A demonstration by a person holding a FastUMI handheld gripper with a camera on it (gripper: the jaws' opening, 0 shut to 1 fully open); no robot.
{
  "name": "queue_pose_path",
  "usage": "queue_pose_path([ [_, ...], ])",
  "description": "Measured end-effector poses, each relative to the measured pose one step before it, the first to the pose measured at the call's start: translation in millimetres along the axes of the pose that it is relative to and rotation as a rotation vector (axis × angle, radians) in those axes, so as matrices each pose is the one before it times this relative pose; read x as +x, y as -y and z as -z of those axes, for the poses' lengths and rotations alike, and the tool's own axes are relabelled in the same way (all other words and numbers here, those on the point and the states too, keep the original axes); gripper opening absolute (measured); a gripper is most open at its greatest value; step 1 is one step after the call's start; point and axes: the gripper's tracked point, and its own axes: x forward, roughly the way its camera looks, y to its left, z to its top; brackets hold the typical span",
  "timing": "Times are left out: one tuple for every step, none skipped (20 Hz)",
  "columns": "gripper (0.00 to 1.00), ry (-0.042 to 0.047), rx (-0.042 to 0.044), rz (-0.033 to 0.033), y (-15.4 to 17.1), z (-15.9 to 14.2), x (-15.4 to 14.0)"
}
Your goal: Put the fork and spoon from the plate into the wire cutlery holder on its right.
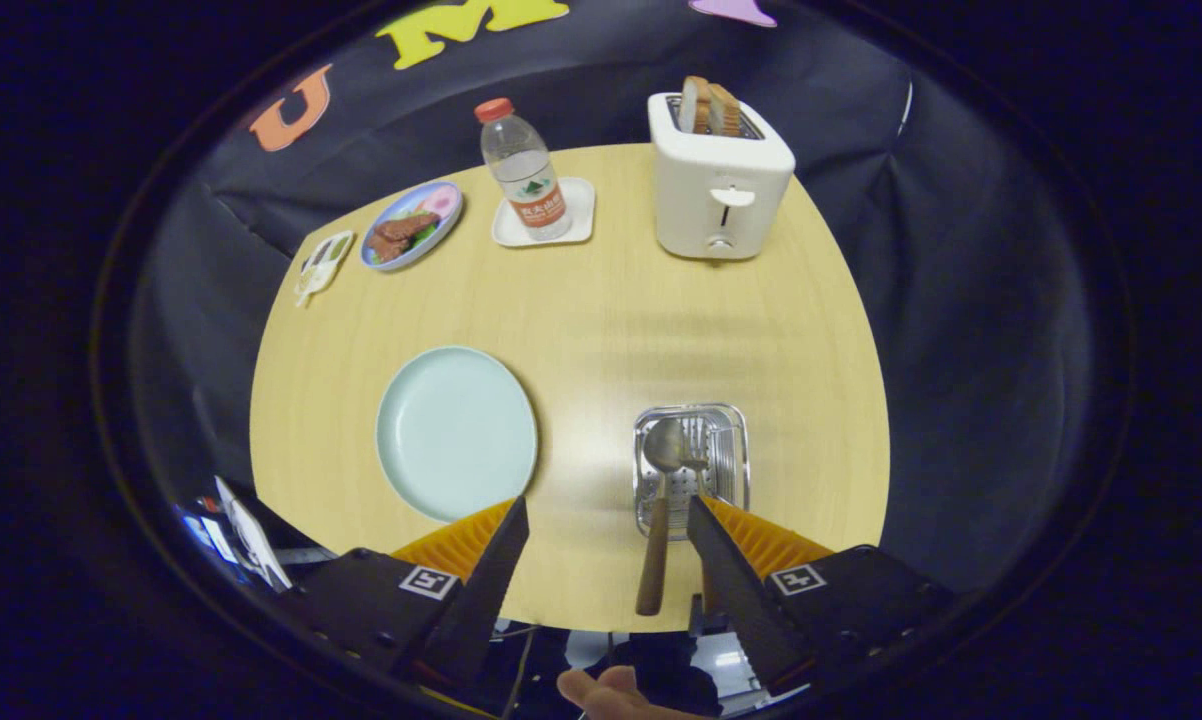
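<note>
At two o'clock from the bare plate (456, 432), spoon (658, 500) and fork (699, 450) lie in the wire cutlery holder (736, 420). We judge both stiff and light, best gripped by the handles. Our gripper (606, 535) stands wide, holding nothing.

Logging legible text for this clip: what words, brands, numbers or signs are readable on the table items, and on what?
bottle label: printed, too small to read.
packet beside the food plate: print blurred, unreadable.
toaster: no text visible.
gripper, open with the spoon handle between its fingers: square coded markers, no words.
</note>
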Motion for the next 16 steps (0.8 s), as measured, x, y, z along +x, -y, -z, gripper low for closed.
queue_pose_path([
  [0.97,0.02554,-0.01982,0.00626,-9.66,1.79,-0.57],
  [0.97,0.02898,-0.02118,0.00289,-11.00,0.18,-2.74],
  [0.97,0.04044,-0.02195,0.00925,-9.85,-2.14,-4.30],
  [0.97,0.04103,-0.02627,0.00633,-11.41,-3.30,-4.29],
  [0.97,0.03454,-0.02881,-0.00068,-12.16,-1.48,-6.96],
  [0.97,0.02872,-0.02799,-0.00360,-13.64,-2.36,-6.90],
  [0.97,0.03381,-0.02385,0.00162,-10.72,-3.55,-7.08],
  [0.97,0.03790,-0.01760,0.01013,-9.75,-6.48,-6.73],
  [0.97,0.04548,-0.00933,0.00538,-9.53,-7.59,-7.99],
  [0.97,0.05080,0.00069,0.00812,-9.28,-9.81,-8.07],
  [0.97,0.06083,0.00434,0.00993,-6.48,-11.27,-8.02],
  [0.97,0.06554,0.00721,0.00049,-7.78,-13.10,-8.59],
  [0.97,0.05991,0.00981,0.00567,-5.31,-11.49,-6.23],
  [0.97,0.07259,-0.00091,-0.00947,-7.14,-14.07,-7.44],
  [0.97,0.05930,-0.00478,0.00904,-1.76,-8.85,-6.72],
  [0.97,0.05434,-0.00641,0.00899,-3.17,-9.79,-9.24],
])
